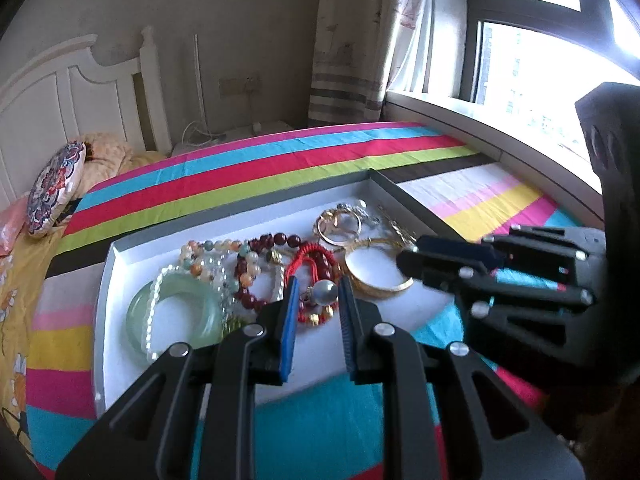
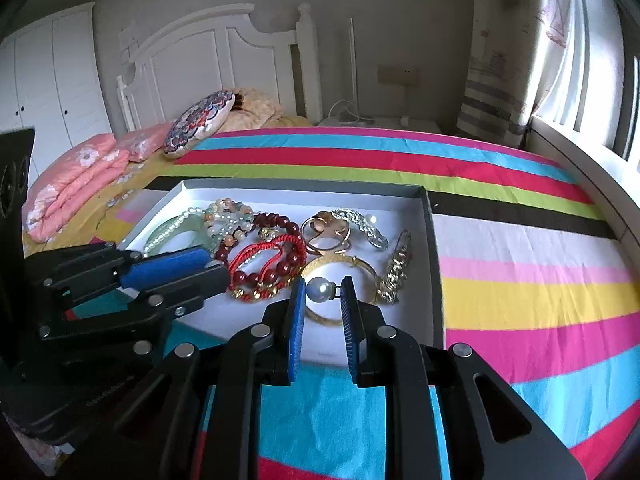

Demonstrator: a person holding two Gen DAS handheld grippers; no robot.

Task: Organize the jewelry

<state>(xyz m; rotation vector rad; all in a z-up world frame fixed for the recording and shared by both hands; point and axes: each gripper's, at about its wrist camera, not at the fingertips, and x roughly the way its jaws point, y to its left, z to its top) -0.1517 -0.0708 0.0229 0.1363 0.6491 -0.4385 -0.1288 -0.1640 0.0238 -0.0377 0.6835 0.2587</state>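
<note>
A white-lined tray [image 1: 248, 216] [image 2: 404, 210] on the striped bed holds a pile of jewelry: a green jade bangle [image 1: 176, 312], bead bracelets [image 1: 248, 264], a red cord bracelet [image 2: 276, 264], gold bangles [image 1: 378, 276] [image 2: 328, 236] and a gold chain [image 2: 396, 268]. A pearl earring [image 1: 325, 292] [image 2: 319, 289] sits between the fingertips in both wrist views. My right gripper [image 2: 322, 292] is shut on the pearl earring over the tray. My left gripper [image 1: 318, 294] is close around the same pearl, jaws slightly apart. Each gripper appears in the other's view.
The bed has a bright striped cover [image 2: 520, 280]. Pillows [image 2: 196, 124] and a pink quilt [image 2: 72, 184] lie by the white headboard [image 2: 224, 56]. A window sill [image 1: 500, 128] and curtain [image 1: 352, 40] are on the right.
</note>
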